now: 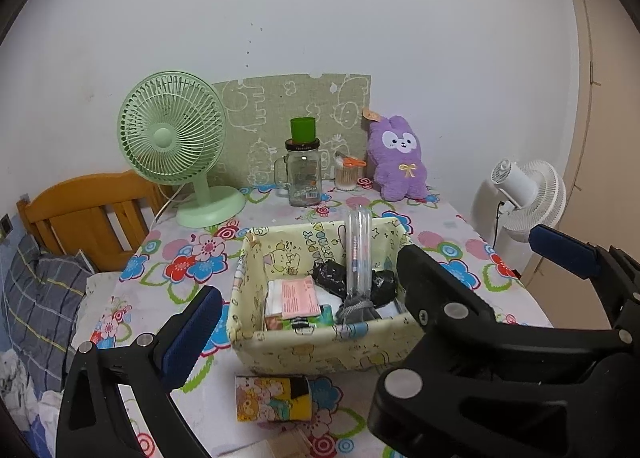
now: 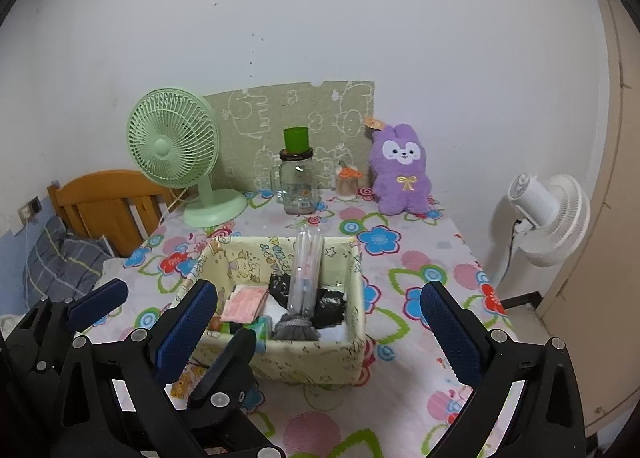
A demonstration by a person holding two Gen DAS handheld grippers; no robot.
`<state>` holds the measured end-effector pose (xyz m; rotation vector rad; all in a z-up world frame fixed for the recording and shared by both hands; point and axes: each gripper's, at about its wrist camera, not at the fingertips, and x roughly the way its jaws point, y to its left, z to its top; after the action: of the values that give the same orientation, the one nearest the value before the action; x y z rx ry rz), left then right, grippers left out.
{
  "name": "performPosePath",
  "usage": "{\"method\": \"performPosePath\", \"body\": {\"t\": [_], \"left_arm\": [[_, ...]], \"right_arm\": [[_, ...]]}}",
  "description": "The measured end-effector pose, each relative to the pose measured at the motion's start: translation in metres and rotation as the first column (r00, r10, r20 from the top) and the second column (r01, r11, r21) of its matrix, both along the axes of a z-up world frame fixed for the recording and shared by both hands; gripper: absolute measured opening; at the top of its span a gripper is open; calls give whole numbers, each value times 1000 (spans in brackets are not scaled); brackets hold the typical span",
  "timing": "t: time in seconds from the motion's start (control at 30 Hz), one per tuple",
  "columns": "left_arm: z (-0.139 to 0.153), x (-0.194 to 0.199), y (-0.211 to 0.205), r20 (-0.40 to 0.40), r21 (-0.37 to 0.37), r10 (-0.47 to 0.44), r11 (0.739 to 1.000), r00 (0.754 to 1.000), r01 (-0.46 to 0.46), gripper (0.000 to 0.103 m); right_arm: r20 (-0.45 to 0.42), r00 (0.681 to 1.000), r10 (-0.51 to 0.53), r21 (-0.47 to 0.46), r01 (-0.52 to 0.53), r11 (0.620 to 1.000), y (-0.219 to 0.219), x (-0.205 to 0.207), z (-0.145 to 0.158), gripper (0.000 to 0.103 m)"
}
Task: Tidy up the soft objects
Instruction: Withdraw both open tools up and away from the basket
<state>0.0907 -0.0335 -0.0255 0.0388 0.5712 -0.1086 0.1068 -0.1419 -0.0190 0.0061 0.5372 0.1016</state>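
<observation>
Purple and fluffy, the rabbit-shaped plush toy (image 2: pixel 402 174) stood upright at the back of the flowered surface (image 2: pixel 424 270), leaning against the white wall, just right of the small jar of cotton swabs (image 2: pixel 347 183). It was the soft thing you most likely meant to move, and it lay straight ahead of both tools, past the pale yellow fabric storage basket (image 2: pixel 320 362) that sat between you and it.

Your right hand-held gripper (image 2: pixel 332 322) was spread wide with nothing between its blue pads (image 2: pixel 450 328), and hung just short of the basket's near wall. Your left hand-held gripper (image 1: pixel 308 294) was likewise wide open and empty, low over the near left corner of the basket, beside the small cartoon-printed box (image 1: pixel 272 398) on the cloth.

The toy's long axis ran vertically, ears up, and it stood right of the basket's centre line, so your right hand looked the nearer and better placed. You would have needed to reach over the basket and the clear plastic tube (image 2: pixel 306 270) sticking up from it, then close across the toy's body from the sides.
</observation>
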Motion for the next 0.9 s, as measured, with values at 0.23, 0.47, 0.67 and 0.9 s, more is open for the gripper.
{"method": "performPosePath", "body": {"t": [0.23,0.47,0.67,0.9], "left_arm": [[3,-20,0,34,13,14,1000,999,-14,103],[-3,-37,0,36,13,8,1000,999,-9,103],[-13,-49,0,27,11,7,1000,1000,-7,103],[-27,-57,1,7,18,0,1000,1000,0,103]], "right_arm": [[14,1000,-2,9,2,1000,-2,-20,3,103],[24,1000,7,4,-7,1000,-2,-38,-1,103],[21,1000,19,-5,-19,1000,0,-51,-10,103],[4,999,44,12,-45,999,2,-59,-25,103]]}}
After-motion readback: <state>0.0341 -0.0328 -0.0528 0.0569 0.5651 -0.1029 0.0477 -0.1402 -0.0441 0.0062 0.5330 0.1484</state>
